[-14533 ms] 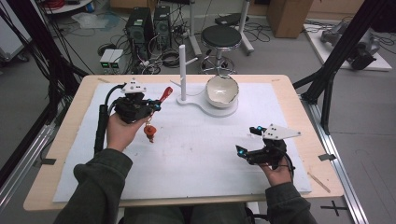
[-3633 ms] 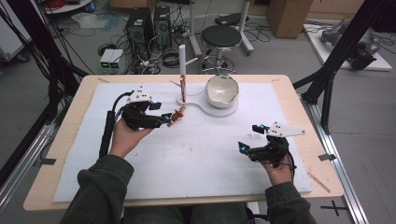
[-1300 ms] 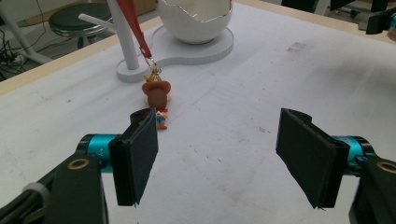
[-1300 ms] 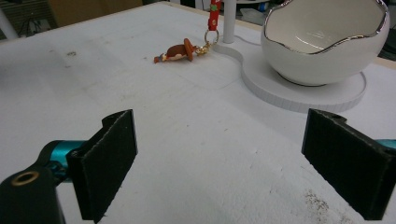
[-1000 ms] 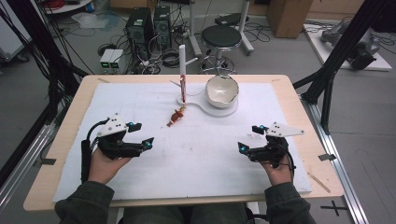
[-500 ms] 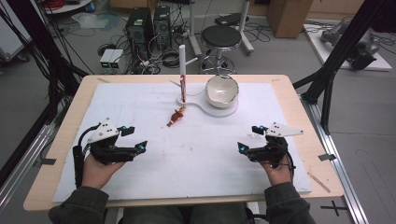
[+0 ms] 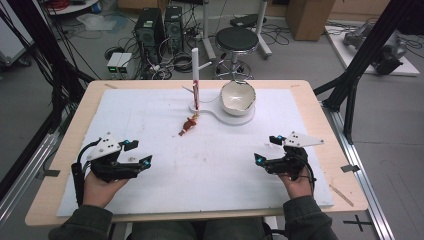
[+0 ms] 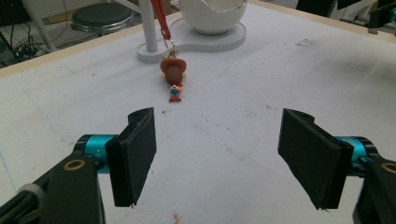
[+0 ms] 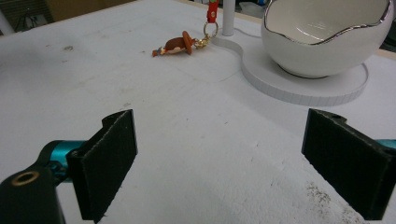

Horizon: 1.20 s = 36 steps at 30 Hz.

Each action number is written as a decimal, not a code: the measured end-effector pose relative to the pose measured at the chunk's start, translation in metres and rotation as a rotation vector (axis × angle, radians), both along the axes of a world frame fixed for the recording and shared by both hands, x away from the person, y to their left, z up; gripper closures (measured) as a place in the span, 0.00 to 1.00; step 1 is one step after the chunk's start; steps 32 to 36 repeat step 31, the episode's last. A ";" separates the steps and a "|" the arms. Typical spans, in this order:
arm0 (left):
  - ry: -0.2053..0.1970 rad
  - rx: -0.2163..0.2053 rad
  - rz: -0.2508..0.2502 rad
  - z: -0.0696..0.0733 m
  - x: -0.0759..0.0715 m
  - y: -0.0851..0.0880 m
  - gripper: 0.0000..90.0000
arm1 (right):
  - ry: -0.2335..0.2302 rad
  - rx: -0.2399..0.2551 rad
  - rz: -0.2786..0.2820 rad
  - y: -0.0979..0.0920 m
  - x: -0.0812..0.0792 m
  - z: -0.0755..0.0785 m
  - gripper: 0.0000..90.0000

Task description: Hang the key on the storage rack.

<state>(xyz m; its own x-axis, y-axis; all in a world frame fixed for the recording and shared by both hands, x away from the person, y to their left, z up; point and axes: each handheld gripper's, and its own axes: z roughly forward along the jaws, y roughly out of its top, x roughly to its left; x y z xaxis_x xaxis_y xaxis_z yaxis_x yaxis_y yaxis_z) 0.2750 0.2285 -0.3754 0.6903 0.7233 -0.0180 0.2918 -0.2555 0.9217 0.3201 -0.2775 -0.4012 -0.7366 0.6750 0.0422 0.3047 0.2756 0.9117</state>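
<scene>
Left gripper [image 7: 131, 161] jaws spread, empty, near table edge; right gripper [image 7: 267, 156] likewise spread, parked. Keychain figure [image 7: 189, 124] lies flat on mat, red strap [image 7: 195, 91] hooked on white post [image 7: 195, 75], so hanging looks done

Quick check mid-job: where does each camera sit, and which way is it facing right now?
High view: above the person's side of the table, looking forward and down; both forearms, left hand-held gripper and right hand-held gripper show.
Left gripper view: rides the left hand-held gripper, looks between its open jaws at the keychain figure and white stand.
Right gripper view: rides the right hand-held gripper, faces the bowl across the mat; open jaws show.
Shared: both gripper views show the keychain figure, stand and bowl.
</scene>
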 end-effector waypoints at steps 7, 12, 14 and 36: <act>-0.008 0.003 0.007 -0.003 -0.004 0.000 0.30 | 0.006 -0.006 0.008 0.001 0.000 -0.002 0.10; -0.017 0.003 0.013 -0.005 -0.005 0.003 0.29 | 0.010 -0.006 0.007 0.001 0.000 -0.002 0.10; -0.022 0.006 0.019 -0.006 -0.006 0.004 0.29 | 0.011 -0.006 0.007 0.000 0.000 -0.003 0.10; -0.025 -0.002 0.032 -0.010 -0.010 0.007 0.28 | 0.036 -0.029 0.027 0.004 0.000 -0.009 0.10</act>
